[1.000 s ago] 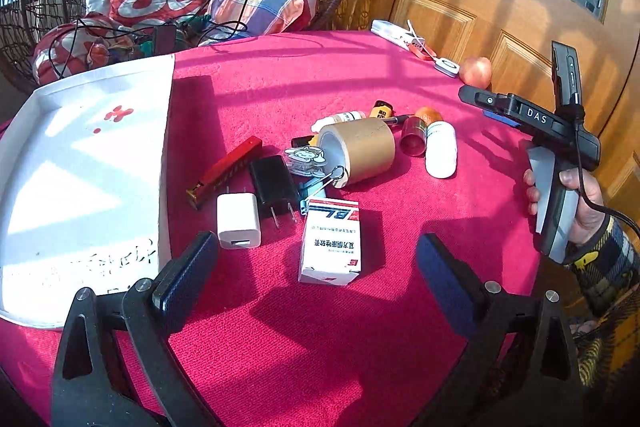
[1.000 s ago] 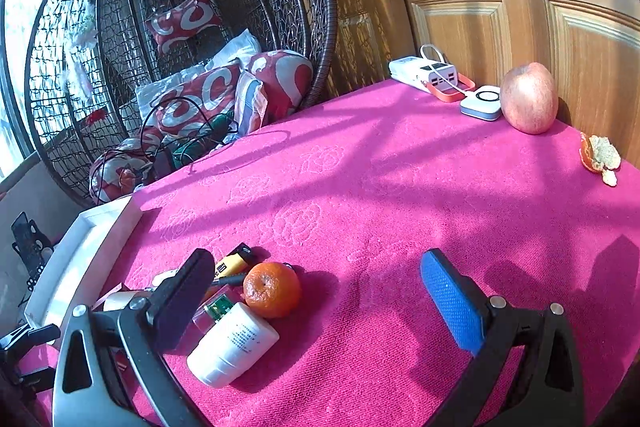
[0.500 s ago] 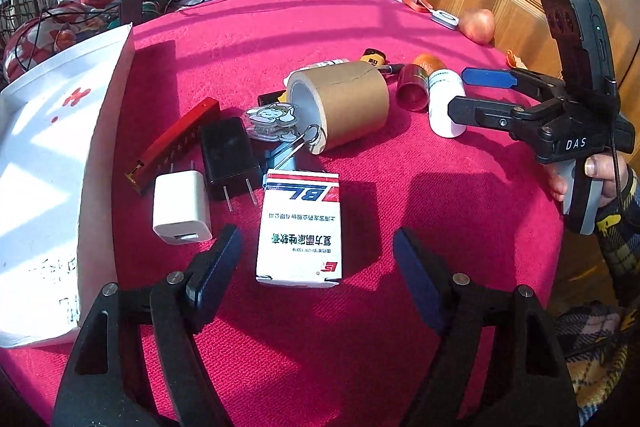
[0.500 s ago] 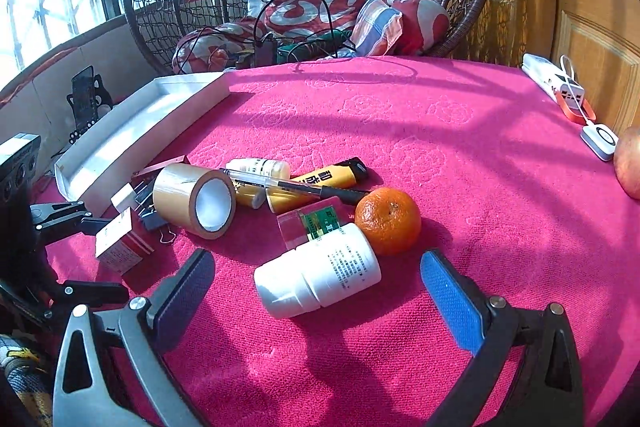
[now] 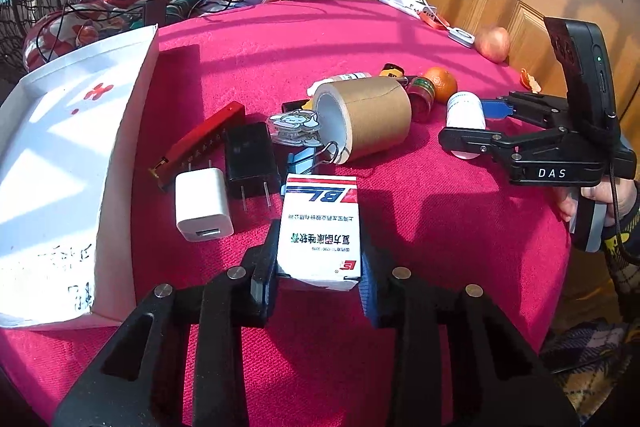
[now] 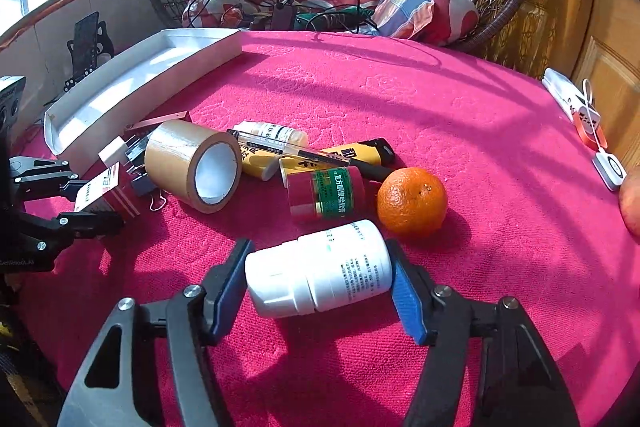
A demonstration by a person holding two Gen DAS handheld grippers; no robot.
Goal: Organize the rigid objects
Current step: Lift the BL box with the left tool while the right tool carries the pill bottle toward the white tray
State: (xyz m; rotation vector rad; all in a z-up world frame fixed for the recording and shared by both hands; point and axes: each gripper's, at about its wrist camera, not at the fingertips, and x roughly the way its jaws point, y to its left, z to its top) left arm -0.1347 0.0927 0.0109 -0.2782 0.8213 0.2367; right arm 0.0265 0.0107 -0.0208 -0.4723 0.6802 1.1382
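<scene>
My left gripper point(image 5: 318, 279) is shut on a white medicine box point(image 5: 320, 231) with red and blue print, standing on the pink tablecloth. My right gripper point(image 6: 320, 291) has its blue pads against both ends of a white pill bottle point(image 6: 320, 269) lying on its side. The right gripper also shows in the left wrist view point(image 5: 480, 125), around the bottle point(image 5: 466, 107). The left gripper shows in the right wrist view point(image 6: 90, 201) holding the box point(image 6: 100, 187). A white tray point(image 5: 60, 155) lies at the left.
A brown tape roll point(image 5: 364, 117), black charger point(image 5: 250, 157), white charger point(image 5: 202, 205), red harmonica point(image 5: 200, 143) and binder clip lie in a cluster. A red jar point(image 6: 326, 193), orange point(image 6: 412, 201), yellow tube and pen lie beyond the bottle. An apple point(image 5: 494, 43) sits at the far edge.
Both grippers moved forward and closed: the left onto the medicine box, the right around the white pill bottle. Half a second ago both were open and short of them.
</scene>
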